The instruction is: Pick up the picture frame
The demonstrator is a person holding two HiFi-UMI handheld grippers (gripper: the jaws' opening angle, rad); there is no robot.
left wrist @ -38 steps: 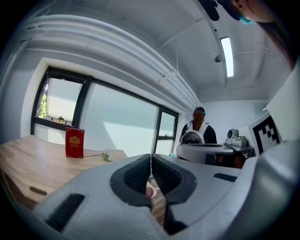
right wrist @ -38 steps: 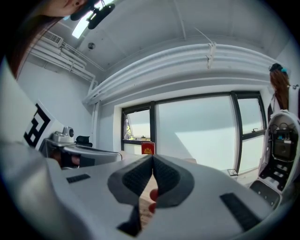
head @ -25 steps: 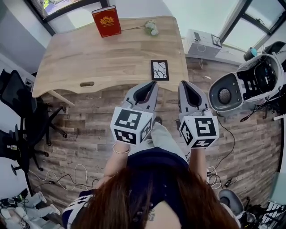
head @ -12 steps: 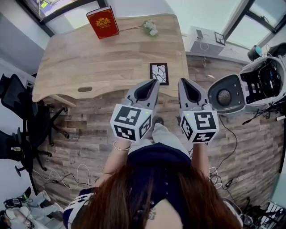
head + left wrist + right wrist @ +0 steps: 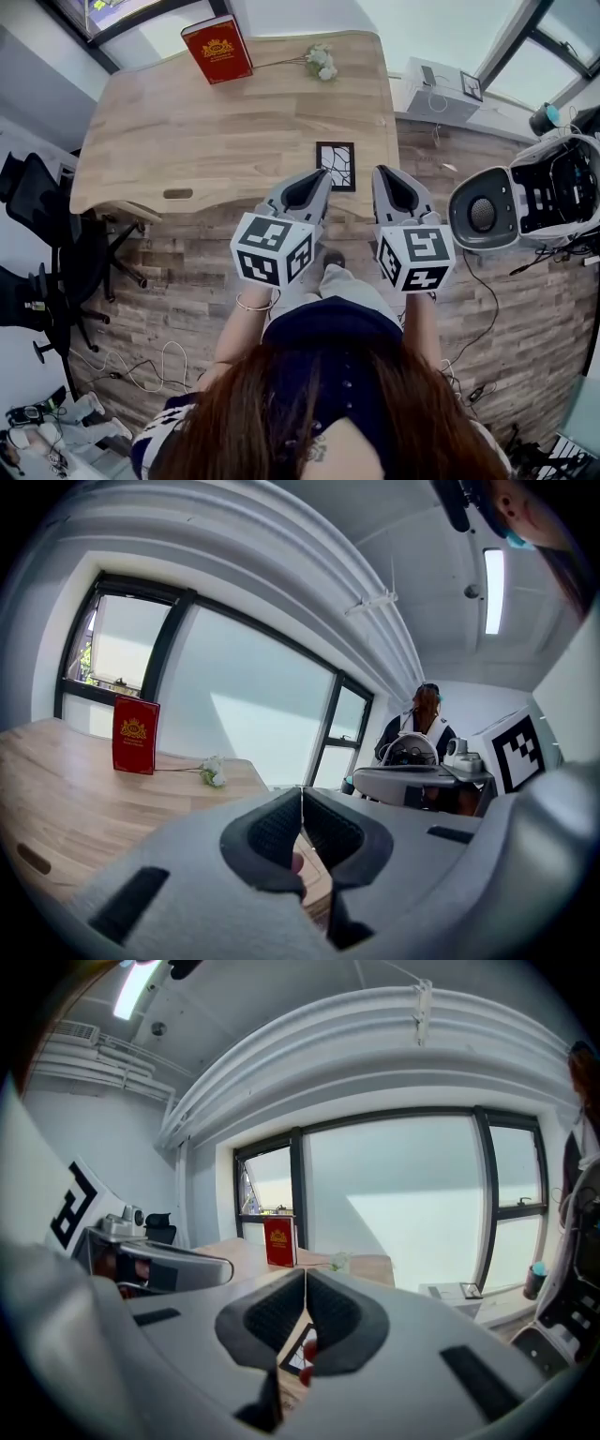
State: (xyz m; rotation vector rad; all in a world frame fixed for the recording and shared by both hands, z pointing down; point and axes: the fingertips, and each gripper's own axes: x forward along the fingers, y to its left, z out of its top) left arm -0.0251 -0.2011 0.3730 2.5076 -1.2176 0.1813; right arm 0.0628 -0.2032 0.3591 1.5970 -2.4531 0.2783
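I have both grippers held low in front of me, side by side, and each has its fingers pressed together with nothing between them. The left gripper (image 5: 322,174) has its tips at the near edge of the wooden table (image 5: 187,131). In its own view the two dark pads meet in a thin line (image 5: 301,791). The right gripper (image 5: 382,172) sits just beside it at 3 o'clock, off the table's right side and over the plank floor (image 5: 187,281), and its pads are also closed tip to tip (image 5: 306,1273).

The picture frame (image 5: 336,166) lies flat on the table close to the 5 o'clock corner, at 12 o'clock from the gap between the two grippers. Neither gripper touches it. In the right gripper view a piece of it shows below the closed pads (image 5: 298,1350).

At the table's far edge a red book (image 5: 217,49) stands at 12 o'clock, with a white flower (image 5: 322,62) lying at about 1 o'clock. A black chair (image 5: 37,234) stands off the table at 9 o'clock.
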